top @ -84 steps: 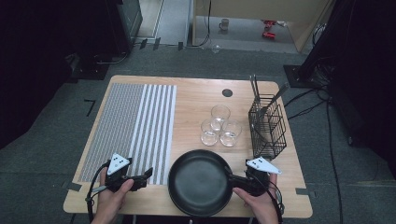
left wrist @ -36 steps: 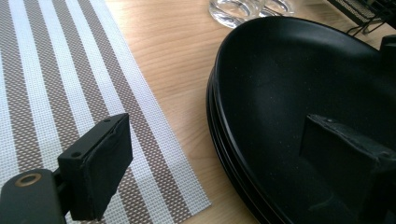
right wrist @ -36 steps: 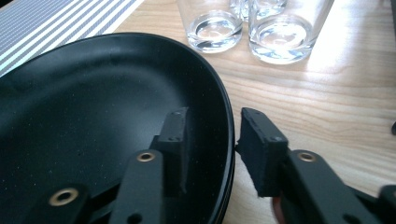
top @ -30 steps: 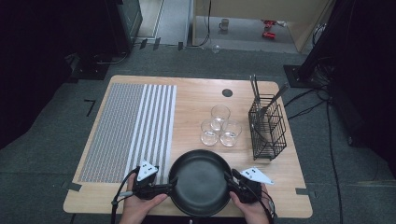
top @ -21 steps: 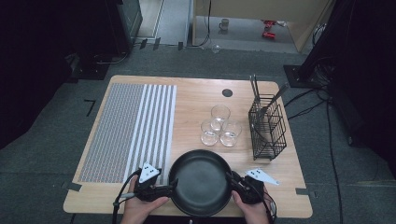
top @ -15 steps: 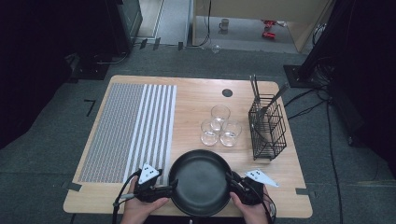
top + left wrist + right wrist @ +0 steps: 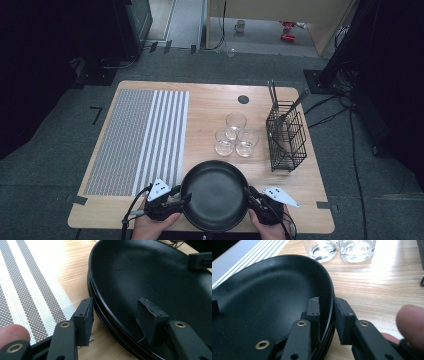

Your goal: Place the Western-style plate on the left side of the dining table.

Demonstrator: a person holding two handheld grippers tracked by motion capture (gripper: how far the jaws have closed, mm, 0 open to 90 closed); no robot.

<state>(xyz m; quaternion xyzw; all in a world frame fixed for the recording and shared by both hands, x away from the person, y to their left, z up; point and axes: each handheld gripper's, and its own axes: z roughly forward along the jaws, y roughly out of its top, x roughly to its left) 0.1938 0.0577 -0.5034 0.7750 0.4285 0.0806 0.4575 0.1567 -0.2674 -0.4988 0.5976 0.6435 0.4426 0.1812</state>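
The stack of black plates (image 7: 214, 195) is sitting at the table's near edge. The right gripper (image 7: 326, 312) is pinching its right rim, while the left gripper (image 7: 117, 315) is closing, jaws straddling the left rim, not yet gripping

This looks like a lab or studio set up for recording, not a home. A lone wooden table (image 7: 210, 105) stands on grey carpet (image 7: 60, 155), ringed by dark curtains and black equipment stands (image 7: 135, 20). Loose cables (image 7: 345, 112) run over the floor at the right, tape marks at the left.
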